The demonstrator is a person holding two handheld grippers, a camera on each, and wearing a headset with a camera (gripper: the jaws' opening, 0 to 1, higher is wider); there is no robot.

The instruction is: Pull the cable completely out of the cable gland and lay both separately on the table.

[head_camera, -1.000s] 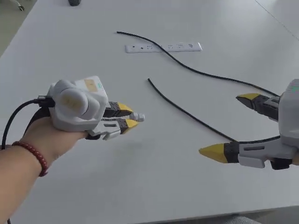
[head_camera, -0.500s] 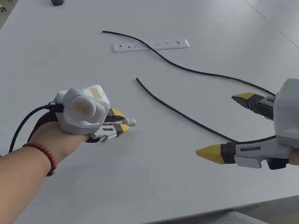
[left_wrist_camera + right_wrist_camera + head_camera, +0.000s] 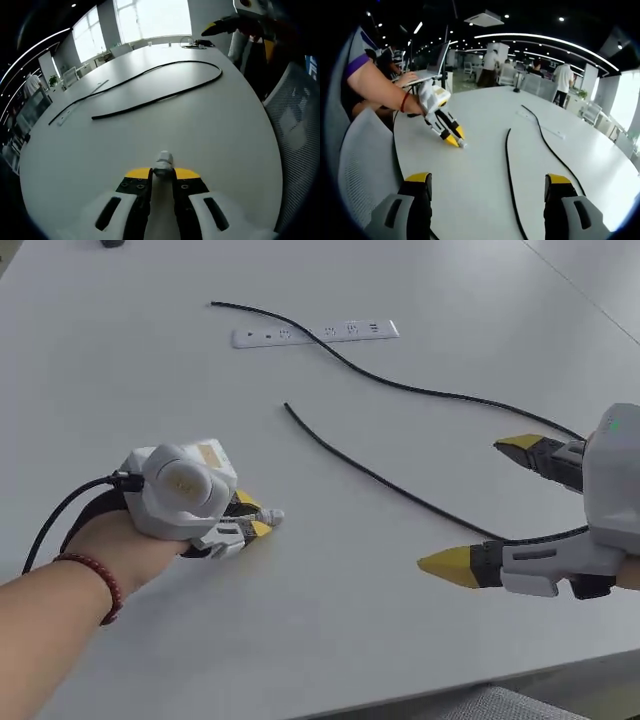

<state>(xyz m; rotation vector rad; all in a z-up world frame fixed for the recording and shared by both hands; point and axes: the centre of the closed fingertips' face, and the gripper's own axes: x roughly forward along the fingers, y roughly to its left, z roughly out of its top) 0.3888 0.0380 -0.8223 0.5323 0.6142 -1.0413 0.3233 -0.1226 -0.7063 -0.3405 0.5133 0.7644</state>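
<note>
My left gripper [image 3: 258, 521] is shut on a small light grey cable gland [image 3: 271, 517], low over the white table at the left; the gland [image 3: 163, 162] pokes out between the yellow tips, close to the tabletop. The black cable [image 3: 390, 483] lies loose on the table, free of the gland, curving from the middle to the right edge and back toward the far left [image 3: 150, 82]. My right gripper [image 3: 490, 505] hangs wide open at the right, straddling the cable's near bend with nothing held. The left gripper [image 3: 453, 137] shows tilted tip-down on the table.
A white power strip [image 3: 315, 334] lies at the far side, with the cable passing over its middle. A mesh chair [image 3: 295, 125] stands by the near table edge. People sit and stand in the office background [image 3: 490, 65].
My left gripper with the gland has sunk toward the tabletop and drawn back a little toward me. The right gripper stays open in place; the cable lies as before.
</note>
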